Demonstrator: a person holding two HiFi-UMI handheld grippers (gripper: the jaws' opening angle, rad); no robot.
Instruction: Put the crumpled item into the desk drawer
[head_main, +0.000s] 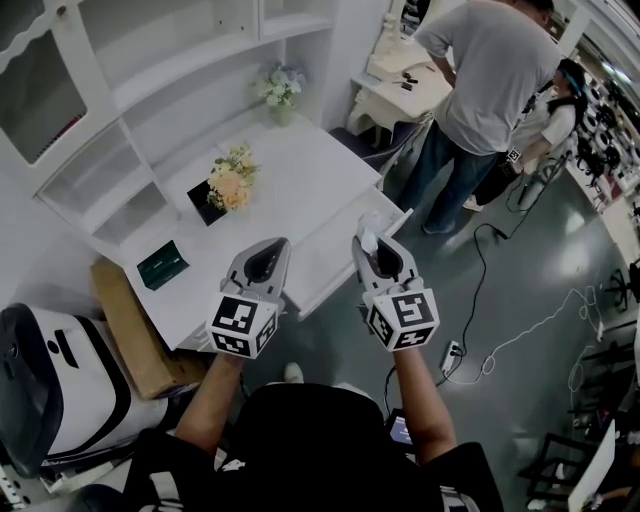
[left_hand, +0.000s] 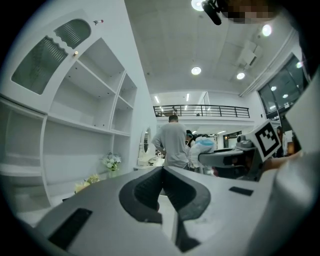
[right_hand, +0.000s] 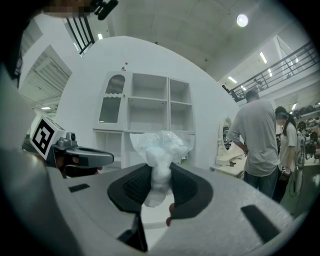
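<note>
head view / left gripper (head_main: 268, 250): held level in front of the desk, jaws look closed, nothing in them
head view / right gripper (head_main: 371, 243): level, beside the left one, clamped on the crumpled item (head_main: 367, 229)
head view / crumpled item: whitish plastic wad, sticks out past the jaw tips, lies over the open drawer (head_main: 325, 255) in the picture
head view / drawer: pulled out from the front of the white desk (head_main: 300, 165), inside looks white
head view / desk top: bouquet (head_main: 232, 186) on a dark mat, flower vase (head_main: 279, 90) at the far end, green box (head_main: 162, 264) near the left edge
head view / surroundings: cardboard box (head_main: 128, 328) on the floor by the desk, person in grey shirt (head_main: 488, 75) standing well apart, cable (head_main: 478, 300) on the floor

left gripper view / left gripper (left_hand: 162, 171): jaws together at the tips, empty
left gripper view / right gripper (left_hand: 231, 158): seen on the right with its marker cube (left_hand: 266, 140)
left gripper view / background: white shelves (left_hand: 85, 110), flower vase (left_hand: 111, 161), person in grey shirt (left_hand: 172, 144)

right gripper view / right gripper (right_hand: 161, 172): both pads press on the crumpled item (right_hand: 161, 147)
right gripper view / crumpled item: pinched at its lower part, the puffy top bulges above the jaws
right gripper view / left gripper (right_hand: 82, 158): on the left, apart from the item
right gripper view / background: white shelves (right_hand: 150, 115), person in grey shirt (right_hand: 258, 136)
</note>
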